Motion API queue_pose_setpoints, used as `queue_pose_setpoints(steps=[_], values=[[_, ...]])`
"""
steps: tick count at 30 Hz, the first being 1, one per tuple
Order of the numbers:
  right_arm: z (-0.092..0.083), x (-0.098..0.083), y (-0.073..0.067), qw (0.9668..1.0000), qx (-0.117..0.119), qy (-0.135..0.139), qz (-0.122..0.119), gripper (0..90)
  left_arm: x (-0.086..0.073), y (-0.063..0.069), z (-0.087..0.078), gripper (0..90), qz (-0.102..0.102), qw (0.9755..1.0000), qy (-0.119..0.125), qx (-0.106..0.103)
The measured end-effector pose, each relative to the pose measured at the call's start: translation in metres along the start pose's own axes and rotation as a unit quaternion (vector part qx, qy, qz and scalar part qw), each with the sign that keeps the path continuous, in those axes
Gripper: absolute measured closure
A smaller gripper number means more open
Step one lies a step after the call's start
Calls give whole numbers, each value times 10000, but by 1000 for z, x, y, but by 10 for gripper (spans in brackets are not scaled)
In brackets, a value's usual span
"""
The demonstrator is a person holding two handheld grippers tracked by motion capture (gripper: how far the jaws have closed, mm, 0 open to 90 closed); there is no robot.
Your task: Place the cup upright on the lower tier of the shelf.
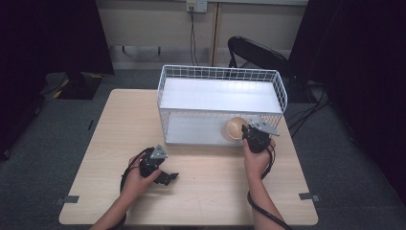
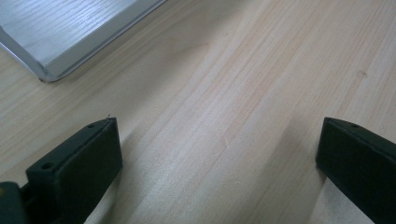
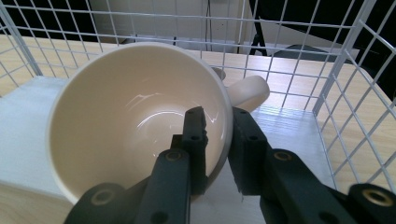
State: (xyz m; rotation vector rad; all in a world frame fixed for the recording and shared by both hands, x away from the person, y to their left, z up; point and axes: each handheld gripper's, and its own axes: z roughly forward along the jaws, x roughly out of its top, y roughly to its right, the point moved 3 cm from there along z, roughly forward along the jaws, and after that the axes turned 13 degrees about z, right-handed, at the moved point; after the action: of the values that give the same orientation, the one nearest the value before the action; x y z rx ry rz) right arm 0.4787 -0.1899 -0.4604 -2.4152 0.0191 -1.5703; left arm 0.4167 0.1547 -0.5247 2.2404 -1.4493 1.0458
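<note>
Right gripper (image 3: 217, 140) is nearly closed on the rim of the cream cup (image 3: 135, 116): one jaw inside the bowl, the other outside against the wall, only the cup wall between them. I can't tell from here whether the pads are pressing or have just let go. In my high view the cup (image 1: 235, 128) sits tipped on its side on the lower shelf of the white wire rack (image 1: 221, 74), at the right end of its open front, mouth facing my side; the handle (image 3: 250, 91) sticks out to the right behind the jaws. Left gripper (image 2: 217, 154) is spread wide with nothing between the jaws, just bare wooden table (image 2: 243, 84) under it; it's low over the table in front of the rack, well apart from the cup. Count: one cup, one rack with two shelves, upper shelf (image 1: 220, 93) bare, two grippers. A corner of the rack's lower board (image 2: 60, 32) shows ahead of the left jaws.
</note>
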Motion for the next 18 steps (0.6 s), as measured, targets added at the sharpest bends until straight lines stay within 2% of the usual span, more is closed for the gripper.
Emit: queue_pose_setpoints(steps=[11, 18], values=[[-2, 6, 0, 9999, -16, 114, 31, 670, 0, 0, 0, 0, -1, 10000, 1, 0], [-3, 15, 1, 9997, -19, 238, 73, 653, 0, 0, 0, 0, 0, 10000, 0, 0]])
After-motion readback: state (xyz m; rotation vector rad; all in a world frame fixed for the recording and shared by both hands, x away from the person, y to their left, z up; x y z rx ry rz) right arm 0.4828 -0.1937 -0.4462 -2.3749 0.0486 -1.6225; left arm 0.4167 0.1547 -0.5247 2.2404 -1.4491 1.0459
